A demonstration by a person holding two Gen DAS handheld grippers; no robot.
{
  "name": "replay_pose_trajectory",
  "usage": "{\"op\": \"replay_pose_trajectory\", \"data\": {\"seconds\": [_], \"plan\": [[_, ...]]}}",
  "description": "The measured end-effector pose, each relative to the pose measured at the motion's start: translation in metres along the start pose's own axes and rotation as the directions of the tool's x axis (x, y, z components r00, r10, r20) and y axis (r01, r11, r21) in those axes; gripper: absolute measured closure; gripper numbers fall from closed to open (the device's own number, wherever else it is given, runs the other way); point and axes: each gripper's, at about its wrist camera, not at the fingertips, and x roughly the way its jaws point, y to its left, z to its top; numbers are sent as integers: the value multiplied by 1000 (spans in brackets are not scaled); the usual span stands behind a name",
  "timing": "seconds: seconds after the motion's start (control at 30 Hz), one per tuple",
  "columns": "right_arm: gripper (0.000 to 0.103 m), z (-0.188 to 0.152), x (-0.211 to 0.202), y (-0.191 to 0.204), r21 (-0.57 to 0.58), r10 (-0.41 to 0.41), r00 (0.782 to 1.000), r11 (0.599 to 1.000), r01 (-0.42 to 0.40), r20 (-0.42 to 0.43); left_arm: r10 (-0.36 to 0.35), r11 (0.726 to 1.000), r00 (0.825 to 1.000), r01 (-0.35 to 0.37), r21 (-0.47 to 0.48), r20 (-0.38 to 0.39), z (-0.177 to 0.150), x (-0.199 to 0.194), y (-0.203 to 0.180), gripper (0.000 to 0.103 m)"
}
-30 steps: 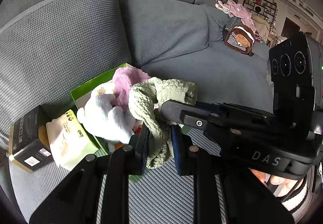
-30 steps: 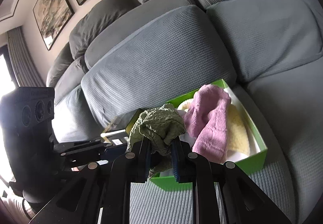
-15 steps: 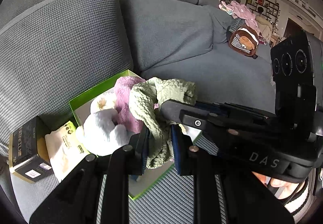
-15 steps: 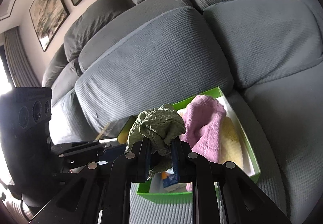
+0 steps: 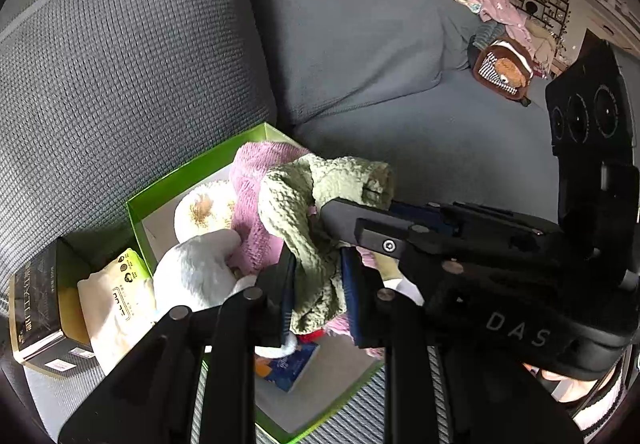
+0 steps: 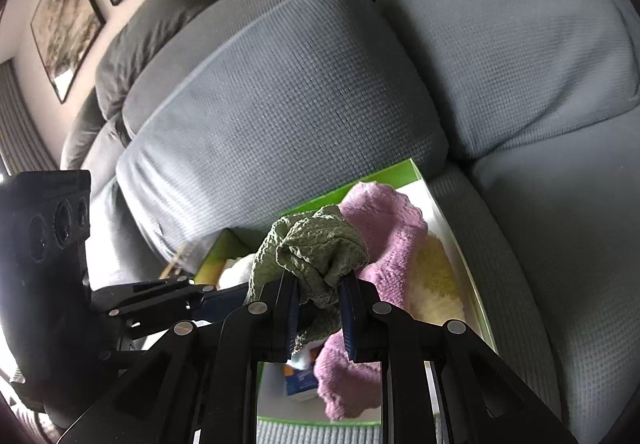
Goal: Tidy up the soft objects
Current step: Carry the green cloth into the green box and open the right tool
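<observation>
Crinkled green cloth (image 5: 316, 211), waffle-knit sofa (image 5: 120, 63)

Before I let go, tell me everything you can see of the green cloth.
The green cloth is a sage, waffle-textured fabric, soft and crumpled into a bunch. Both tools pinch it: the left tool and the right tool, each clamped on a fold. It hangs over the open green box, in front of the pink knit.
</observation>
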Motion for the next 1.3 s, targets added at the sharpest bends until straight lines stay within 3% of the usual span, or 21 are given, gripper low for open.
{"op": "replay_pose_trajectory", "data": {"seconds": [0.47,0.97,1.03,1.1,1.17,1.3], "plan": [[83,0,44,-12,22,-32,996,999,34,-82,40,999,996,-40,-6,-77,8,37,5,82],[83,3,61,-9,6,-101,984,995,103,-149,34,999,995,-35,-7,-93,14,45,2,81],[76,3,60,-10,8,-107,982,994,110,-155,23,1000,996,-25,-15,-90,13,43,4,81],[58,2,58,-11,17,-117,981,993,121,-156,16,1000,996,-18,-18,-89,12,40,10,78],[49,2,57,-13,27,-131,978,990,137,-160,17,1000,996,-19,-21,-88,12,39,11,74],[43,2,51,-17,32,-140,976,989,147,-166,-18,1000,997,16,-27,-77,10,34,8,49]]}}
